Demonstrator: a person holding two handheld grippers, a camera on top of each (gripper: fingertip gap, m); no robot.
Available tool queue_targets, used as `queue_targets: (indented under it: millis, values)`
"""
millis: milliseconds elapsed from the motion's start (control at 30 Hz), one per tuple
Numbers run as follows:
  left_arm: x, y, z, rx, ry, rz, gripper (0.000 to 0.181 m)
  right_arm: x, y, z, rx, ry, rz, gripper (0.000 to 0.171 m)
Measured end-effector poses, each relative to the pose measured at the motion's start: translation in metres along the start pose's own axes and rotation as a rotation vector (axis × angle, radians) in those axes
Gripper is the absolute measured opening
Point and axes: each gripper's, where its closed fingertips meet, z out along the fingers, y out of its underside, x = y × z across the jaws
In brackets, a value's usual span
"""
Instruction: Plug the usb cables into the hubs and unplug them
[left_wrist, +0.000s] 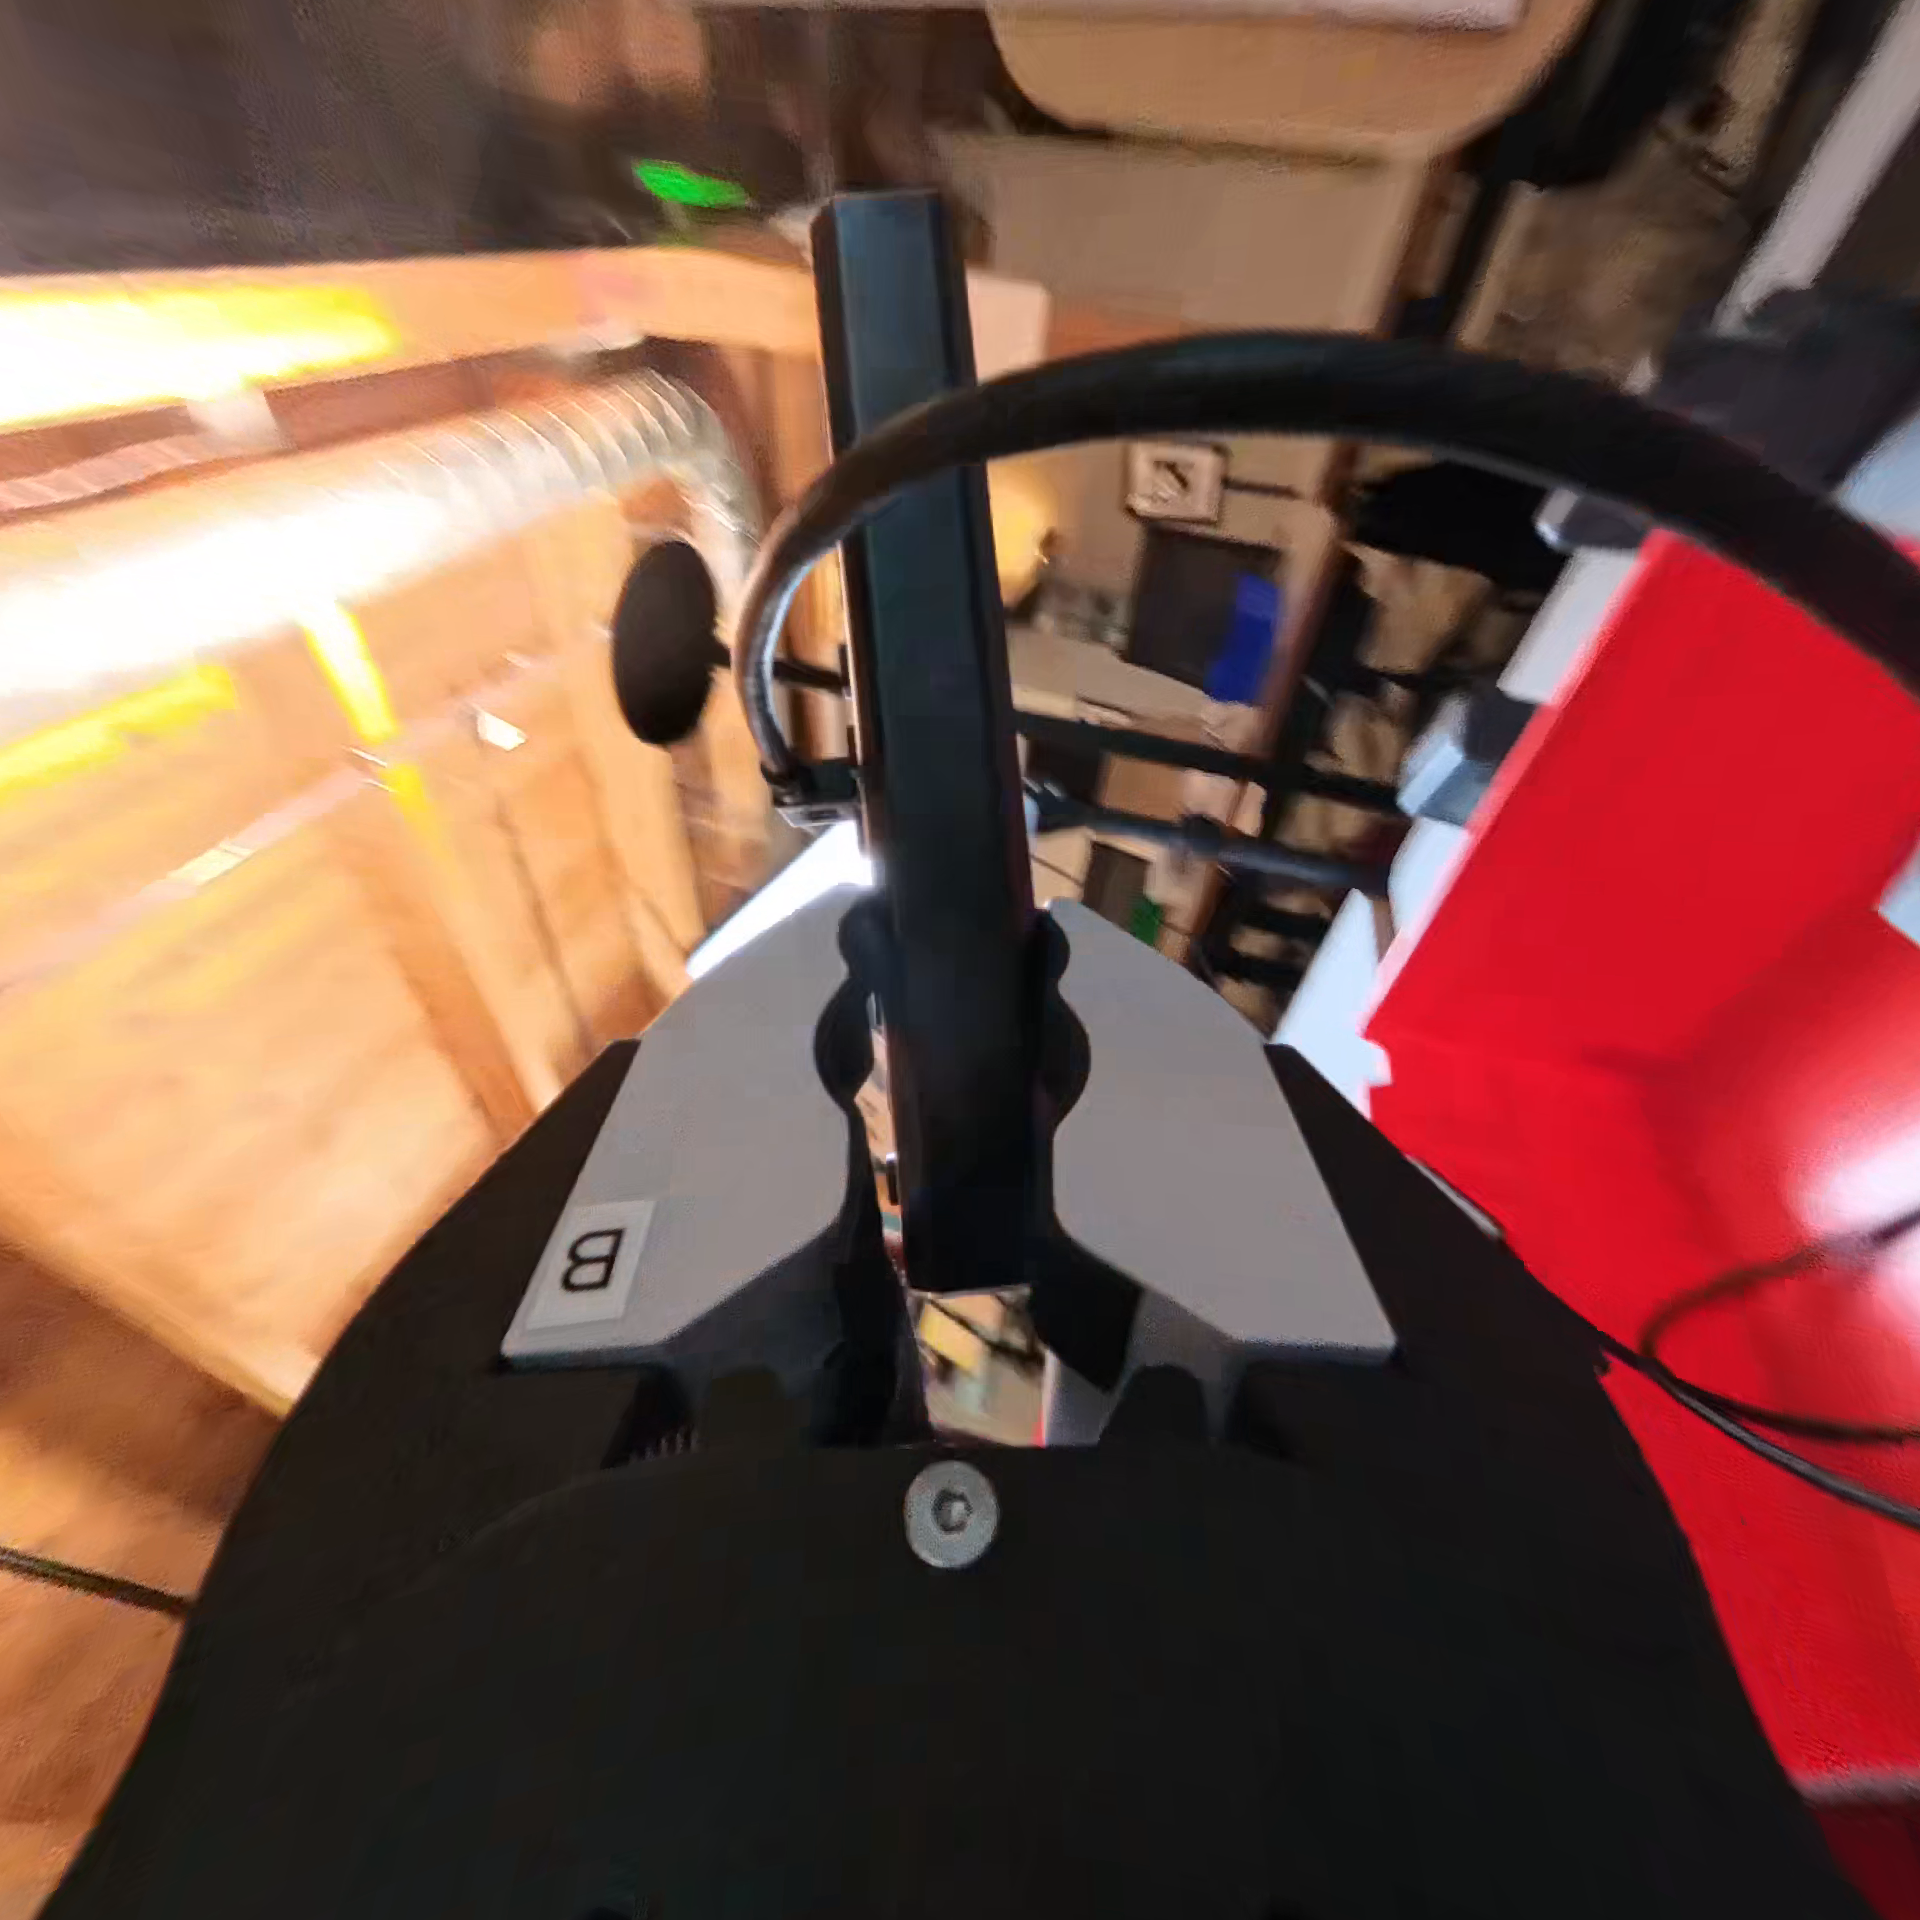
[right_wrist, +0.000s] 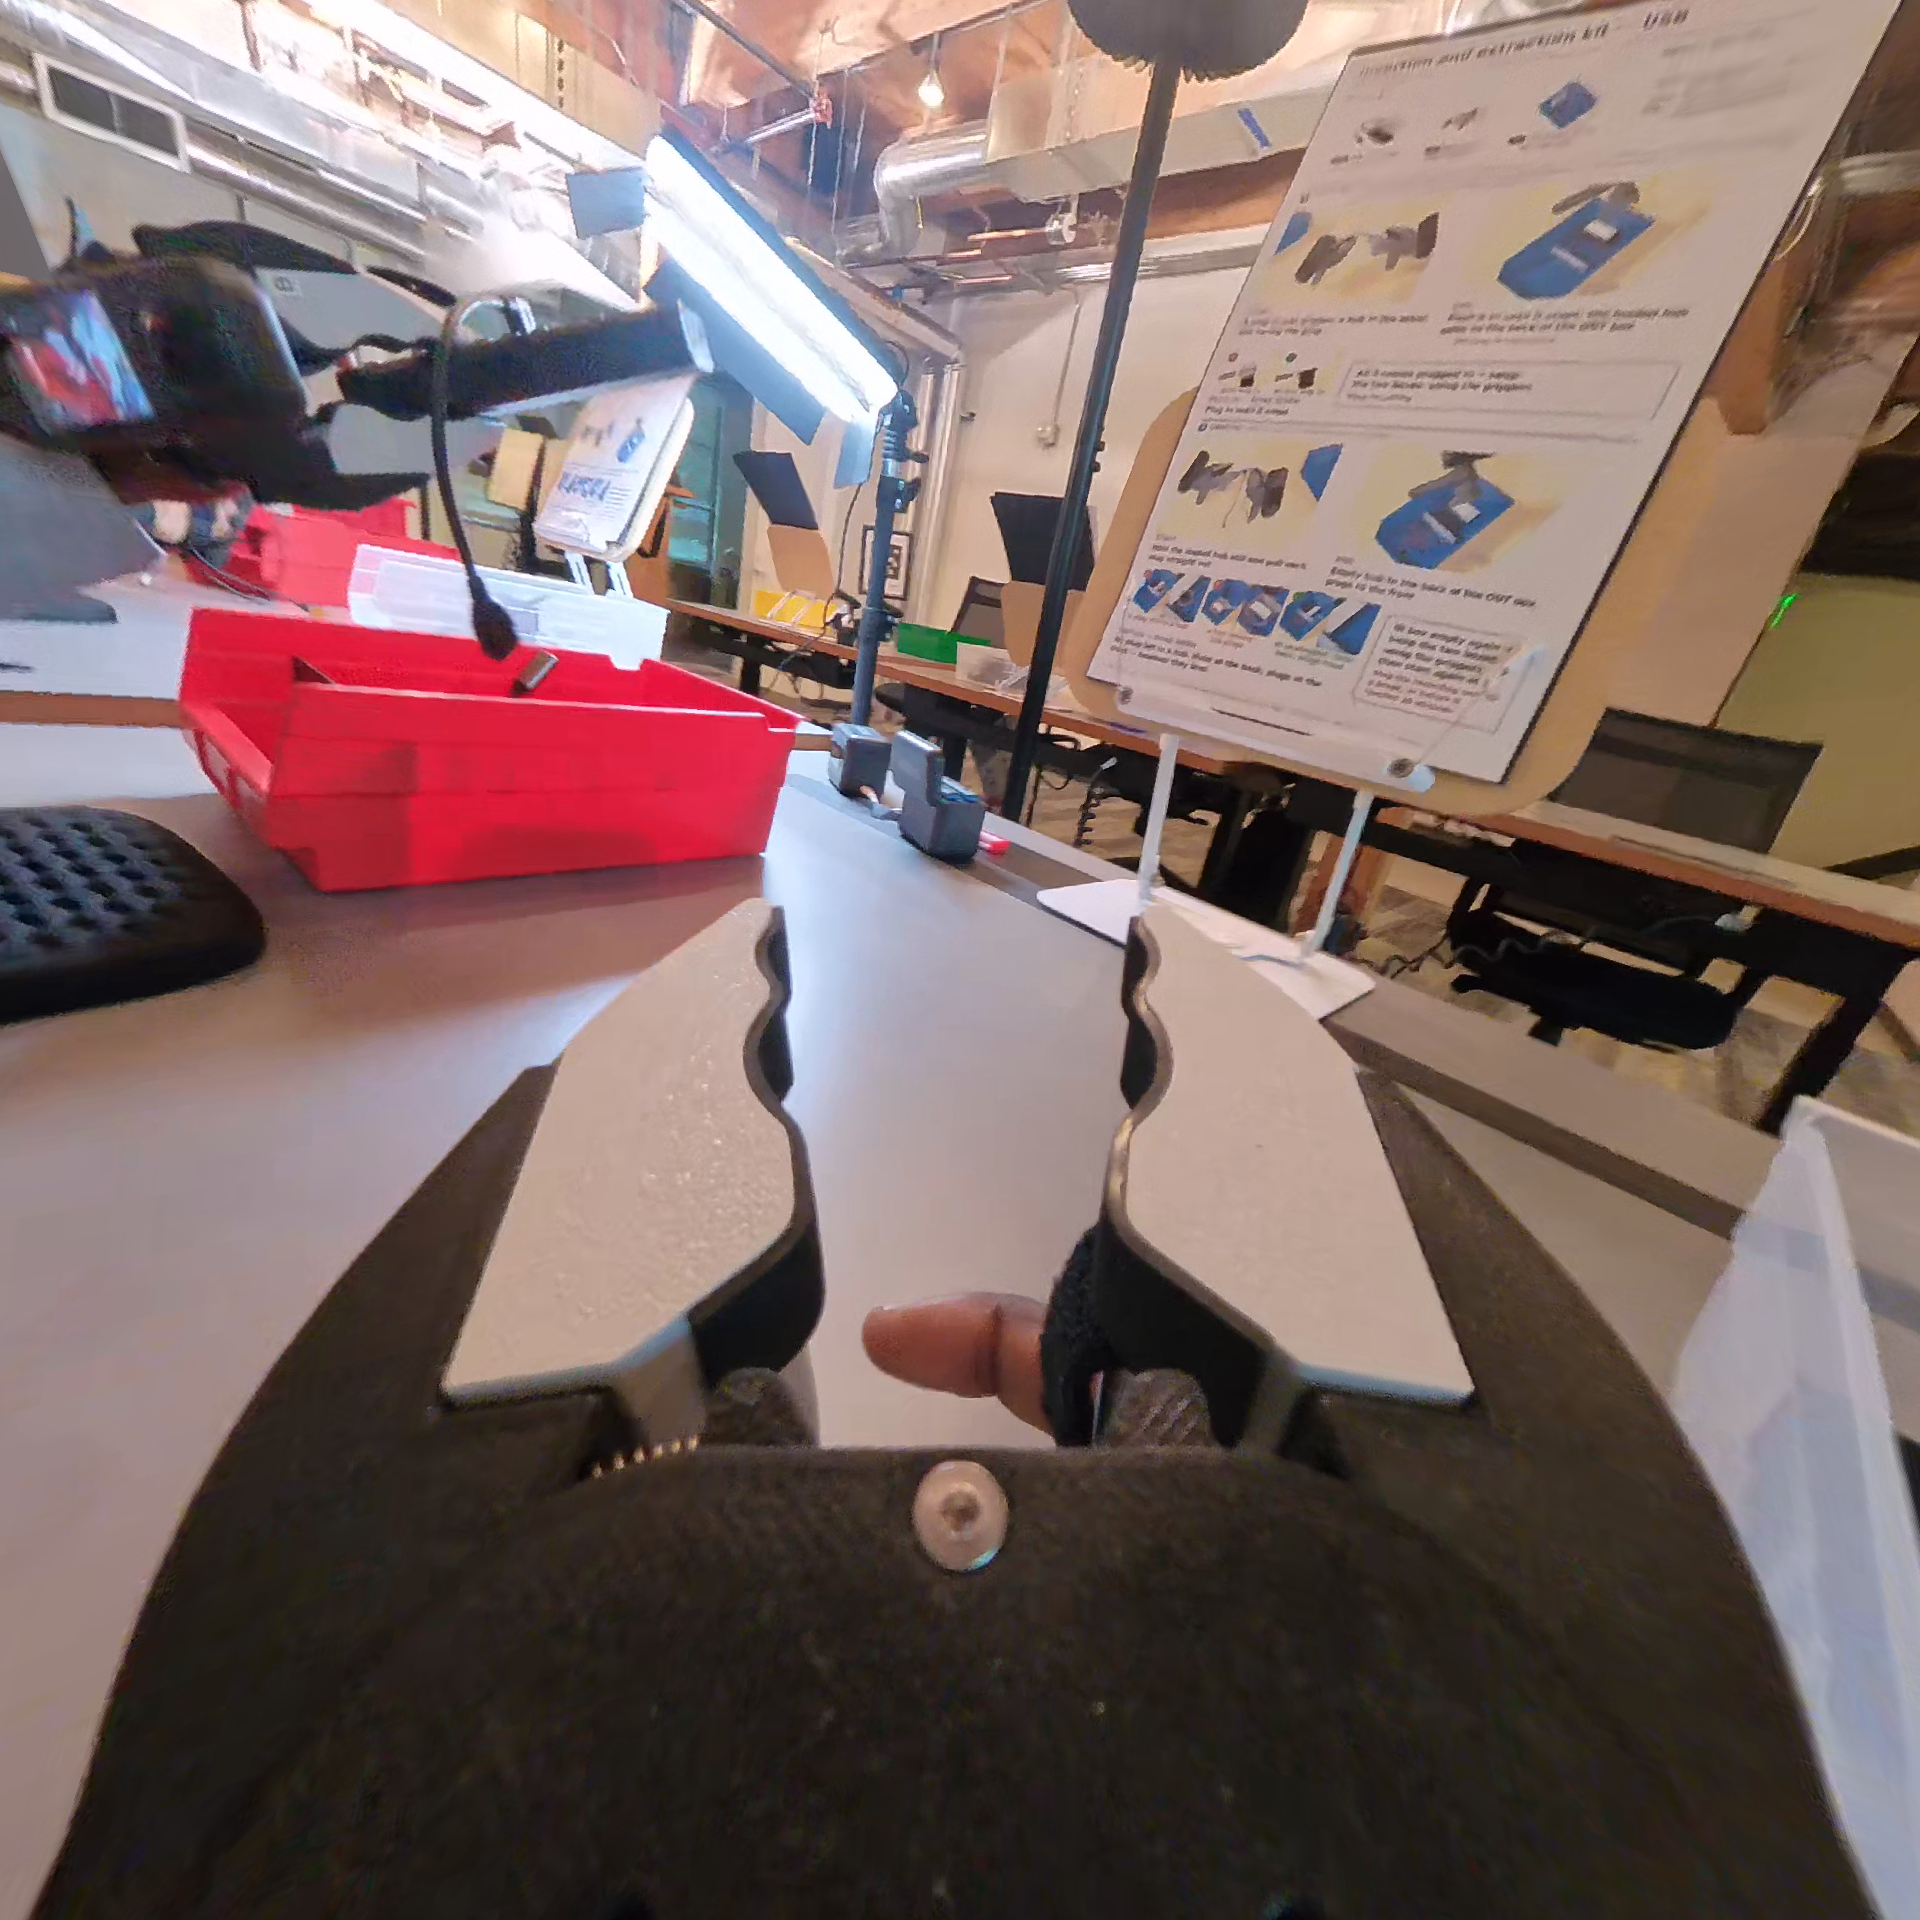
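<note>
My left gripper is shut on a long black USB hub, which stands up out of the jaws. A black cable leaves the hub's left side and arcs over to the right. In the right wrist view the left gripper holds the hub in the air at upper left. The cable hangs down from it, and its metal plug dangles over the red bin. My right gripper is open and empty, low over the grey table.
The red bin also shows at the right in the left wrist view. On the table are a black mesh pad, two grey blocks, an instruction board on a white stand, a black pole and a clear bin. The grippers' ends are close to 45 centimeters from one another.
</note>
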Motion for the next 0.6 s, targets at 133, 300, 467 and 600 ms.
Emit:
queue_targets:
  millis: [133,300,467,600]
  values:
    - [-0.030,-0.053,-0.015,0.202,-0.169,0.056,0.028,-0.017,-0.021,0.014,0.034,-0.109,0.139,0.058]
    - [-0.034,-0.126,-0.039,0.472,-0.229,0.155,0.028,-0.040,-0.051,0.044,0.002,-0.239,0.072,0.070]
    - [-0.008,-0.176,-0.057,0.667,-0.186,0.301,0.028,-0.041,-0.078,0.076,-0.089,-0.206,-0.135,0.082]
    - [0.023,-0.202,-0.068,0.768,-0.113,0.402,0.029,-0.060,-0.064,0.106,-0.274,-0.242,-0.244,0.091]
